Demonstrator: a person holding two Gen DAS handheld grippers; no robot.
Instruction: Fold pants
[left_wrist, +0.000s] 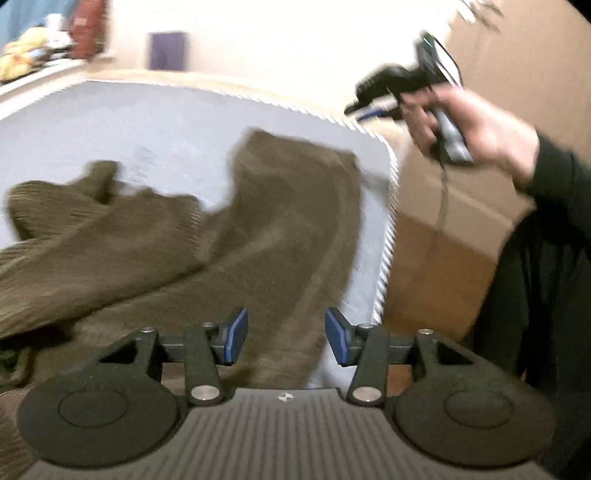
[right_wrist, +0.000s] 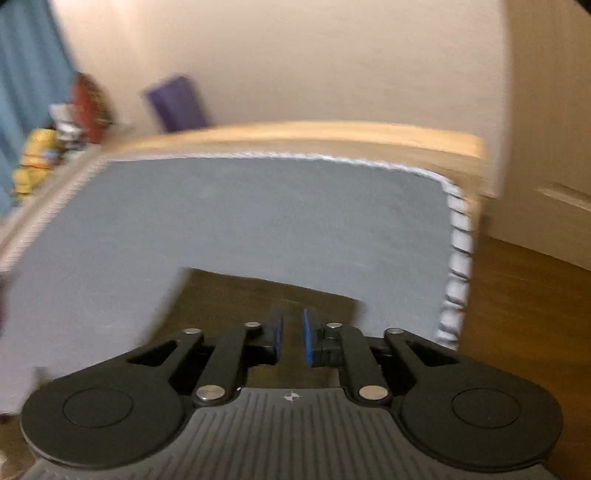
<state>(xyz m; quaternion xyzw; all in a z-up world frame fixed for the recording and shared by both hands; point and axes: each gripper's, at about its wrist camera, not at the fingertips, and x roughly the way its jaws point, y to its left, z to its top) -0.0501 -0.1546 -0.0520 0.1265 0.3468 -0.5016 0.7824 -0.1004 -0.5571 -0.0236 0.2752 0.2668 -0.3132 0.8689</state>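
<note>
Stage: early, by my judgement. The pants (left_wrist: 177, 243) lie rumpled and spread out, with no neat fold showing.

Done: the pants are on the bed (left_wrist: 110, 122), and 1 leg lies roughly straight toward 1 o'clock in the left view.

Left: flatten the bunched part, bring the 2 legs together, then fold along the length. None of this looks done yet.

Pants, place: on the grey bed top, filling the near half of the left view from 9 o'clock across to 3 o'clock, the straight leg ending close to the bed's right edge.

Pants, look: olive-brown, ribbed cloth like corduroy. The part at 9 o'clock is heaped and creased. The leg at 1 o'clock is flatter, with a seam line running down it. Motion blur hides finer detail.

Left gripper (left_wrist: 286, 341): fingers part-open, blue pads clear of each other, nothing pinched. The cloth lies beneath and beyond them. Whether the tips touch it I cannot tell.

Right gripper (right_wrist: 293, 339): fingers narrow, a slim gap between the pads, nothing held. A dark brown patch, likely the pants, shows just past the tips at 12 o'clock.

Right hand (left_wrist: 476, 125): in the left view at 2 o'clock, raised off the bed's right edge, well apart from the pants.
</note>
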